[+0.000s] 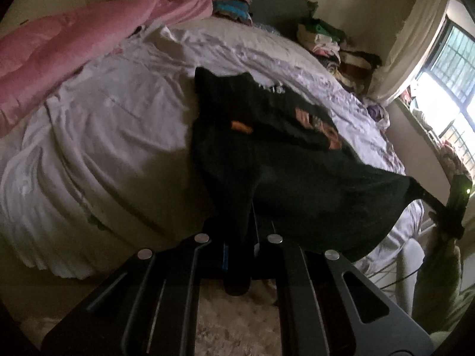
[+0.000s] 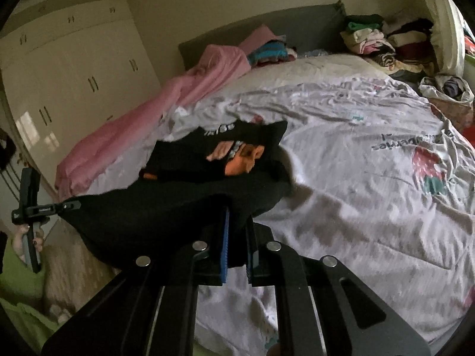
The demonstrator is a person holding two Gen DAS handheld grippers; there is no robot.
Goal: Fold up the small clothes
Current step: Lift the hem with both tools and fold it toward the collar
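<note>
Bed (image 2: pixel 371 178), pink blanket (image 2: pixel 133 118), folded clothes piles (image 2: pixel 371 41), black garment (image 2: pixel 207 163)

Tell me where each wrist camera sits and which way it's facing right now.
Left wrist: on the left gripper, looking down its fingers across the bed toward the window; right gripper shows at right.
Right wrist: on the right gripper, facing the wardrobe; left gripper and a hand show at left.
Shared: black garment, pinched by both.
</note>
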